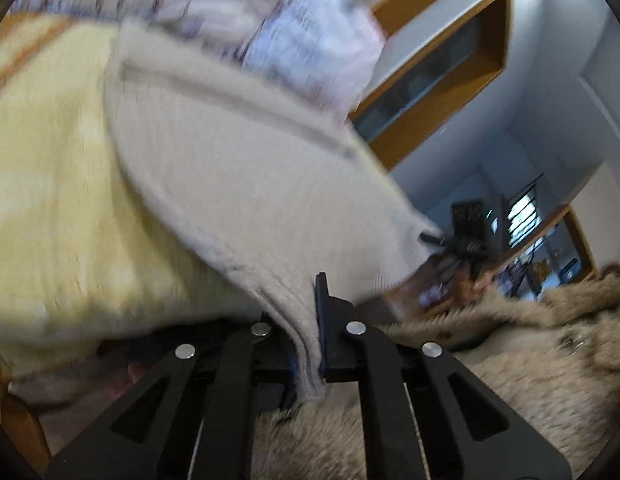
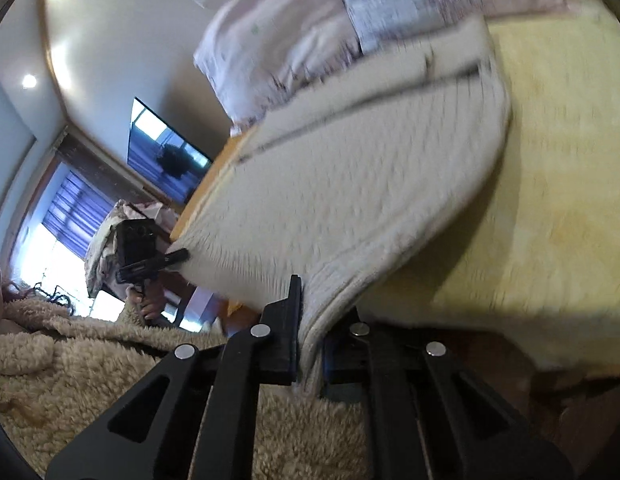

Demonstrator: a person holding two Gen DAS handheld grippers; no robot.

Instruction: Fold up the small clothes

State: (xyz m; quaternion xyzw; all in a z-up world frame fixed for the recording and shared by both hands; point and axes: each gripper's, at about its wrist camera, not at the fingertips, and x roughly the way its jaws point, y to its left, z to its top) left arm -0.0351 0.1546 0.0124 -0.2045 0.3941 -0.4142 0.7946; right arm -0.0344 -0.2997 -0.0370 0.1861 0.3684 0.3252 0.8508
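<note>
A cream knit garment (image 1: 230,168) is lifted and stretched between both grippers over a yellow blanket (image 1: 46,184). My left gripper (image 1: 310,344) is shut on one hem corner of it. My right gripper (image 2: 308,344) is shut on the other corner of the same garment (image 2: 349,184). The far part of the garment still rests on the yellow blanket (image 2: 549,184). The other gripper shows at the garment's far corner in each view, the right one (image 1: 449,242) and the left one (image 2: 150,256). Both views are motion-blurred.
A pile of pale printed bedding (image 1: 310,28) lies behind the garment, also in the right wrist view (image 2: 310,32). The person's tan fleece coat (image 1: 509,360) fills the foreground below the grippers. A wooden bed edge (image 2: 214,184), a wall TV (image 2: 162,152) and a window (image 2: 70,208) are beyond.
</note>
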